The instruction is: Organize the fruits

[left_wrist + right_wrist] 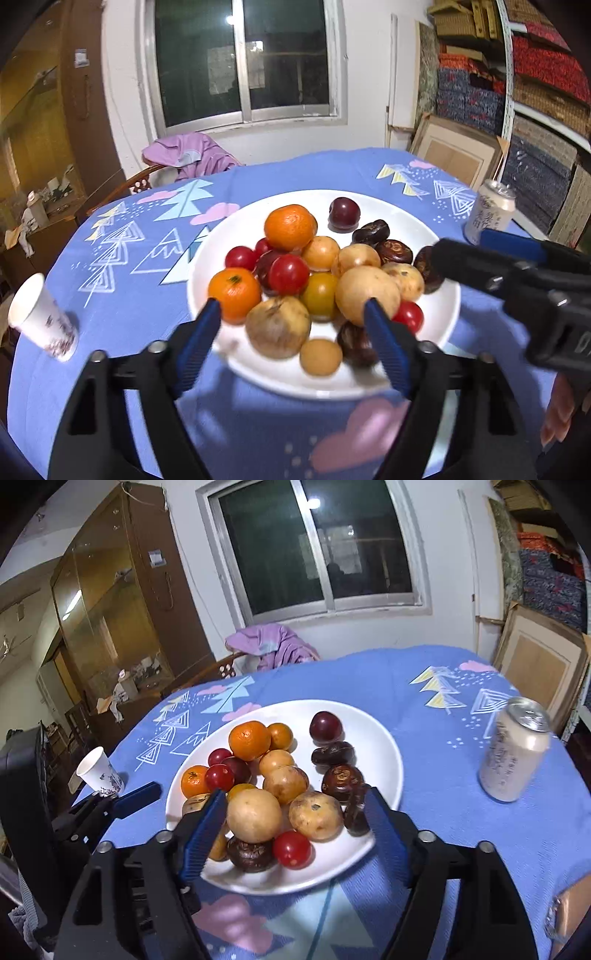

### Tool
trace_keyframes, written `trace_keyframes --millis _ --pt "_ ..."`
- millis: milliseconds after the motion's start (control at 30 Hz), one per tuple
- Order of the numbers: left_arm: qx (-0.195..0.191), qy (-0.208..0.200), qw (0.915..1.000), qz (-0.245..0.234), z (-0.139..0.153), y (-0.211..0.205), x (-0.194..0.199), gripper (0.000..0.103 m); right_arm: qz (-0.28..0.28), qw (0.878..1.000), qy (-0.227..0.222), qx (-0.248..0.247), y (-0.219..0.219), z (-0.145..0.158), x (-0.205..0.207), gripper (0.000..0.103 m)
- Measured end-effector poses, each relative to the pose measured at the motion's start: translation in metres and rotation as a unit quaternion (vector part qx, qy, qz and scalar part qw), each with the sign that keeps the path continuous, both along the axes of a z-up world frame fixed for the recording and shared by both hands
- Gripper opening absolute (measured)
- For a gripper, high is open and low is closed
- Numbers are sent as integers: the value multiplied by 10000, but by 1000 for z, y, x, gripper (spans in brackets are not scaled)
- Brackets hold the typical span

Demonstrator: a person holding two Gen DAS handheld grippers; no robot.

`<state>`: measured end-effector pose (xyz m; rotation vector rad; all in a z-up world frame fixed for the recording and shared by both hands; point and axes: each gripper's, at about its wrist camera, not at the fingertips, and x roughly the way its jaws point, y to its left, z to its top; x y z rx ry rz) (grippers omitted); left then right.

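White plate [436,229] of mixed fruit, sorting barely begun.
Left wrist view: left gripper [293,308] wide, empty, at the heap's 6 o'clock. Right wrist view: right gripper [295,799] wide, empty; tangerines [249,740] at 11, dark water chestnuts [341,777] at 3.

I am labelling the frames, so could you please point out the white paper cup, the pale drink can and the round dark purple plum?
white paper cup [99,771], right wrist view, side wall.
pale drink can [513,753], right wrist view, side.
round dark purple plum [344,214], left wrist view, middle.
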<state>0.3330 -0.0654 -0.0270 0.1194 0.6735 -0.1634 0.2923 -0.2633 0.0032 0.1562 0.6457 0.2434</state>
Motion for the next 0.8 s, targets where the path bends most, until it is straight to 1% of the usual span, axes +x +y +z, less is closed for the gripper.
trace_keyframes --millis 67,100,167,233,333,433,500,567,700,800 --pt "-7 -44 10000 55 3 4 -14 88 -119 9997 -184 -94 -3 4 -17 94" --pt "-12 -68 10000 66 5 5 -21 89 -174 9994 -254 -137 -3 6 -25 97" --pt "-37 -119 9999 76 9 8 -36 94 -290 9988 -345 -198 -4 7 -39 100" --pt "-43 -145 9999 53 11 9 -49 95 -327 9985 -384 -199 -5 6 -51 100" --pt "-26 -183 9998 69 13 10 -68 98 -449 9982 -358 -167 -9 3 -65 100" --pt "-52 -215 9997 117 12 11 -85 98 -573 9976 -382 -45 -16 -1 -76 100" --pt "-50 -205 9997 157 12 11 -94 99 -747 9965 -355 -105 -19 -5 -81 100" --pt "19 -225 9995 221 11 9 -103 99 -778 9962 -341 -172 -19 -8 -83 100" --pt "-203 -55 9998 8 9 11 -112 99 -741 9964 -337 -246 -18 -11 -86 100" --pt "-222 -48 9997 -7 9 10 -116 99 -724 9964 -368 -249 -18 -10 -87 100"
